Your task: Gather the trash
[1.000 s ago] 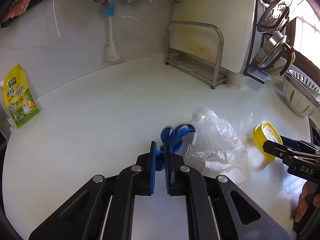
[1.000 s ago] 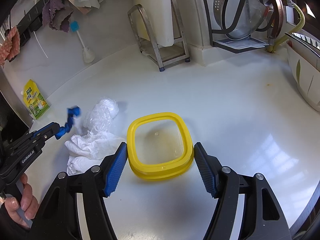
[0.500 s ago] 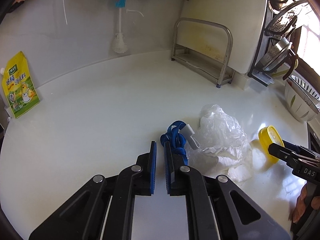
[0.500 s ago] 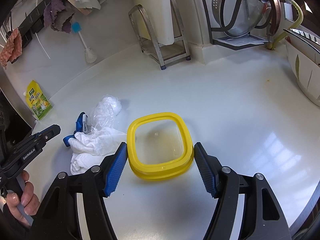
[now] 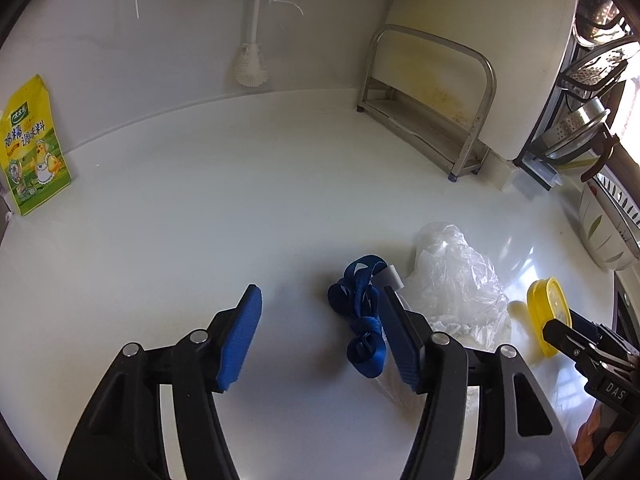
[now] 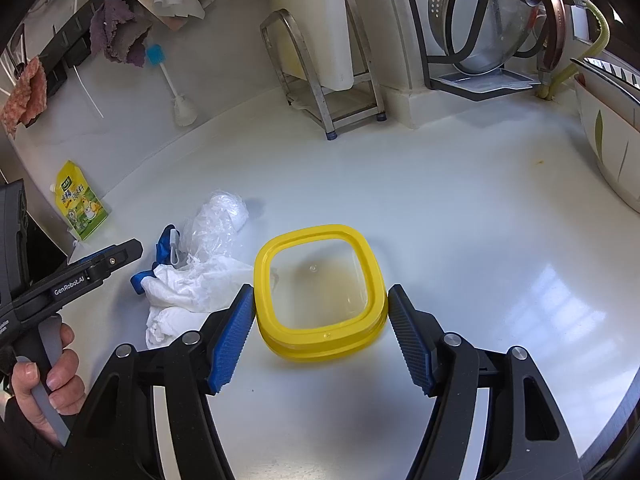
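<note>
Spreading wide above the white counter (image 5: 200, 184), the left gripper (image 5: 320, 332) holds nothing; the blue strap (image 5: 362, 320) lies loose between its fingers, close against the right-hand pad. Just beyond that pad sits the crumpled clear plastic bag (image 5: 460, 280), touching the strap's pale tag end. The right gripper (image 6: 320, 332) is likewise wide and empty, its pads flanking the yellow-rimmed container (image 6: 320, 280) without clear contact; the container's near edge sits between the fingertips, and its clear bottom shows a brownish residue.

Trouble could come from the strap's off-centre position: closing the left fingers may pinch only one loop, or catch a fold of bag along with it, and the slack webbing could slide out on lifting. The bag is light and crinkled, so a brush from either tool would likely shove it along the slick counter. The container looks rigid but smooth-sided; a squeeze low on its rounded corners might pop it forward or tip out the residue.

Farther back, a yellow seasoning pouch (image 5: 32, 152) leans on the wall, a white brush (image 5: 252, 68) hangs there, and a metal rack (image 5: 432, 112) stands by the dish drainer (image 6: 492, 40), all well apart from the trash.
</note>
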A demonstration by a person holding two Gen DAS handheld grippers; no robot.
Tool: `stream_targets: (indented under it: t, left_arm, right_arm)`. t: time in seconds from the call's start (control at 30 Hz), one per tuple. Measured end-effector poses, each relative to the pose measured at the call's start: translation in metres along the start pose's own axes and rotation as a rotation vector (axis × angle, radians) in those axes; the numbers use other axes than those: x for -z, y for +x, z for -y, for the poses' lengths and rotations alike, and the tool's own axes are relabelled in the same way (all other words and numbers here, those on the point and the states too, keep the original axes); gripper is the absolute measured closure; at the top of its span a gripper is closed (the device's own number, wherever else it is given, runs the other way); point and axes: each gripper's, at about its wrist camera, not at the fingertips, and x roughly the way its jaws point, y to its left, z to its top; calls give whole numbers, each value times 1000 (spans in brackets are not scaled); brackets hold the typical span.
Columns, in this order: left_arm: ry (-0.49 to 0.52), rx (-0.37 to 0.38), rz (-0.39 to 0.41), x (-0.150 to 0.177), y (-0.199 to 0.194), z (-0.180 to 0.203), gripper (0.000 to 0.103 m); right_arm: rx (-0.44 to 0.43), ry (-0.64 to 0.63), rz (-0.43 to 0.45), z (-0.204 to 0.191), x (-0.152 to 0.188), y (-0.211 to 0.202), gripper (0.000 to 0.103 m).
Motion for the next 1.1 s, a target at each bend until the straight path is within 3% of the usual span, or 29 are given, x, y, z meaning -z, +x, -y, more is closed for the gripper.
stream_targets:
  t: [0.57,0.8,1.1]
  left_arm:
    - [87,-59,-70,-4,35,21,44]
    - [94,-44,-78,-3,37,22,86]
    - [68,-48,-28,1,20,15,90]
  right_arm:
    - [4,-3,-5,-3,-1,2,38]
    - [8,-7,-6,-4,-1,2,38]
    - [8,-7,-6,-4,-1,1,38]
